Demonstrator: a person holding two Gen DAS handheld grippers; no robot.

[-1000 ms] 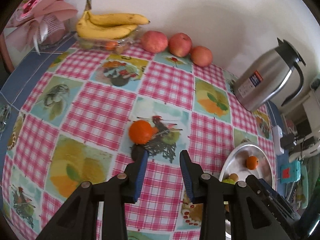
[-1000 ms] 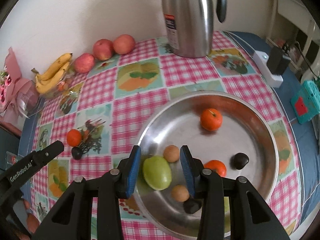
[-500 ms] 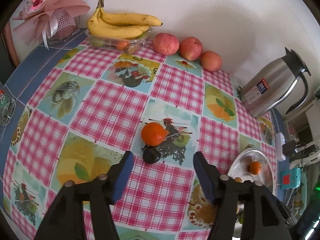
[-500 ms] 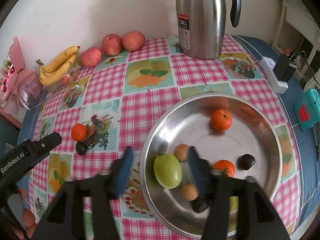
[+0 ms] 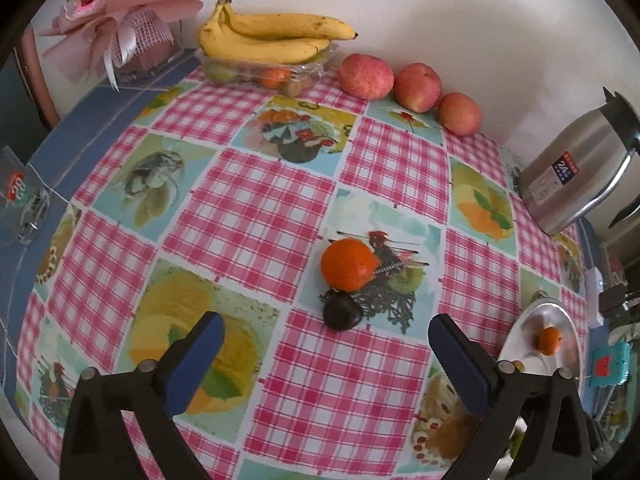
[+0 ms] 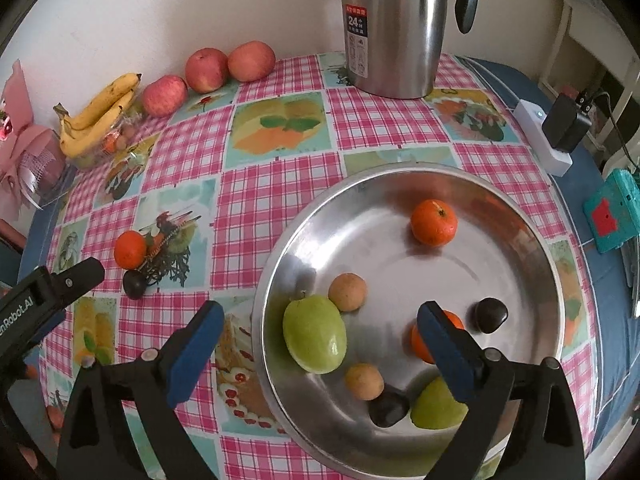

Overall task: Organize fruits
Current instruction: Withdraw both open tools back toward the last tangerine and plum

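So from the left wrist view, the left gripper (image 5: 326,354) hangs above the table (image 5: 248,216) with its jaws spread wide, having just been opening, and nothing is between them; right ahead, near the middle of the checked cloth, sit a loose tangerine (image 5: 348,265) and a dark chestnut-looking thing (image 5: 341,314), touching each other, and I'd guess that pair is next in line since they're the only small fruit still out on the cloth; bananas (image 5: 268,40) rest on a clear plastic tray (image 5: 256,72) at the far edge by the wall, with three apples (image 5: 410,86) lined up beside them, looks like that's just where they get parked; a steel kettle (image 5: 576,176) stands toward the far right corner. Over on the right wrist view, the right gripper (image 6: 318,340) is also wide open, jaws just been opening, gripping nothing; it hovers over the near side of the steel bowl (image 6: 360,196), which sits toward the near right edge of the table; a green fruit (image 6: 315,334) lies in the bowl between the fingers but the pads aren't pressing it, as far as I can tell; more tangerines, little brown round fruits and dark ones are scattered in there too, so the bowl's clearly the collecting spot.
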